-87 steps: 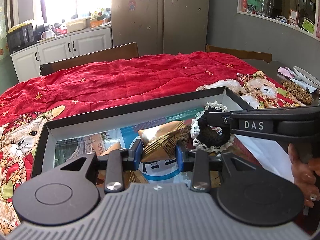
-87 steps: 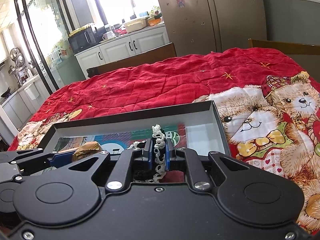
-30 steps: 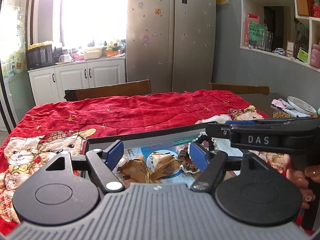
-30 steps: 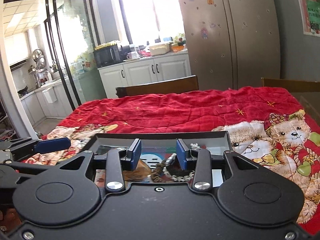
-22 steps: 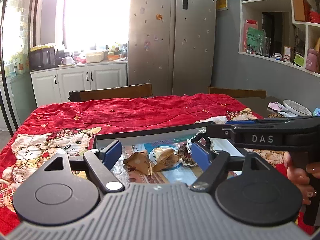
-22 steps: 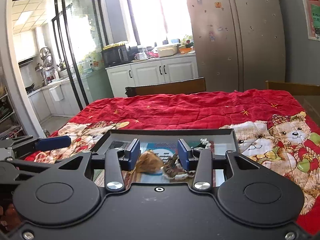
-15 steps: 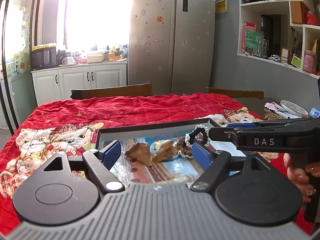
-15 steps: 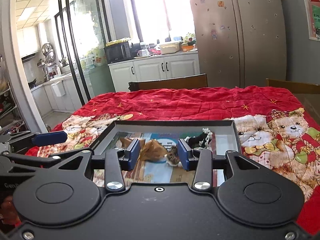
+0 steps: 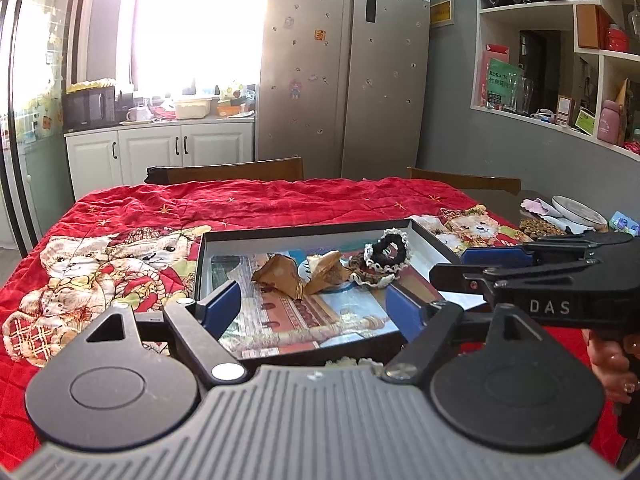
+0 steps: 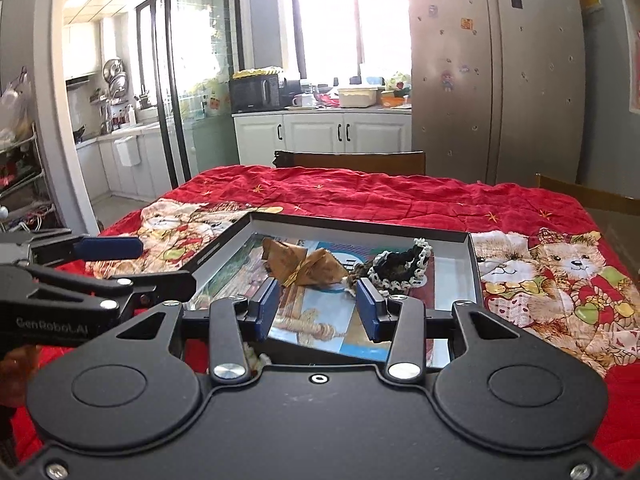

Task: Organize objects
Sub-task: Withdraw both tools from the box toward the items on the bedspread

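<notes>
Left wrist — scrunchie (image 9: 391, 254) beyond left tongs (image 9: 314, 311) (parted, empty)

ahead of your left fingers (image 9: 222, 306) the tray (image 9: 304, 233) lies on the quilt (image 9: 260, 202) covering the tabletop. in the tray, beyond the gap between those fingers, two wrapped parcels (image 9: 306, 270) touch each other; the hair tie (image 9: 390, 250) lies just right of them, near the tray's far right corner. behind the tabletop stand two chairs (image 9: 232, 172), then the fridge (image 9: 344, 72).
</notes>
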{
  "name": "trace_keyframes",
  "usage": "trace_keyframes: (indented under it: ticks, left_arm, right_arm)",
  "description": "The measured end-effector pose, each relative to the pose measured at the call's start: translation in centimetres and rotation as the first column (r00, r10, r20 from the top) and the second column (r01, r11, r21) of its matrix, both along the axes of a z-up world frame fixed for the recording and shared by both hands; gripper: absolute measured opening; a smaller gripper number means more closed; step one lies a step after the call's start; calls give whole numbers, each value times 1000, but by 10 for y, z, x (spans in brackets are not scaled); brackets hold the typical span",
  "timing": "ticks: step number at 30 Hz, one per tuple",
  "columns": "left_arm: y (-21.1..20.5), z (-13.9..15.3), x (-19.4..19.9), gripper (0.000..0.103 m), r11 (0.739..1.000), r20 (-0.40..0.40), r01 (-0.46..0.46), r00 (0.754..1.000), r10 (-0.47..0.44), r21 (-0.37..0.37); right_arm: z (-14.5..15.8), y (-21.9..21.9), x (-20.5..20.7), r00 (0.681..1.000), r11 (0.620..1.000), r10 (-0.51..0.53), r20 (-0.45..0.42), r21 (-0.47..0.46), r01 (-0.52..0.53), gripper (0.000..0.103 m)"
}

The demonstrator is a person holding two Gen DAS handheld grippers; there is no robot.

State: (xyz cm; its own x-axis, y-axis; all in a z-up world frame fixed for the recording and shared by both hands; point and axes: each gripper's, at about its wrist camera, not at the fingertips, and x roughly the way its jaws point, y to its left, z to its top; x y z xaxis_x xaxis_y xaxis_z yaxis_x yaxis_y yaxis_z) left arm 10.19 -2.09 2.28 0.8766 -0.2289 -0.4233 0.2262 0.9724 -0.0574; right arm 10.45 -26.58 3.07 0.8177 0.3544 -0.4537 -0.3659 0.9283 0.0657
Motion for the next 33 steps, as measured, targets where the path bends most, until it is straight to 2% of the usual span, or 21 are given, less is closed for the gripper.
trace_keyframes:
  ticks: [8,19,24,33]
  left_arm:
    - [3,-2,-14,88,1000,-6,-3,1000,3,0]
    - [1,-14,-32,91,1000,-5,7,1000,-7,17]
    - [-3,-27,-38,91,999,-4,6,1000,-5,44]
    - [-14,-48,-42,91,998,-32,37,999,-35,60]
  right_arm:
    - [-3,-2,-22,1000,1000,15,-1,-15,-15,42]
    - [-14,-14,-44,1000,999,-16,-25,-40,15,43]
    - [-26,-31,-54,998,999,-49,-25,-7,49,43]
    - [-50,-61,-60,988,990,-130,-77,49,134,43]
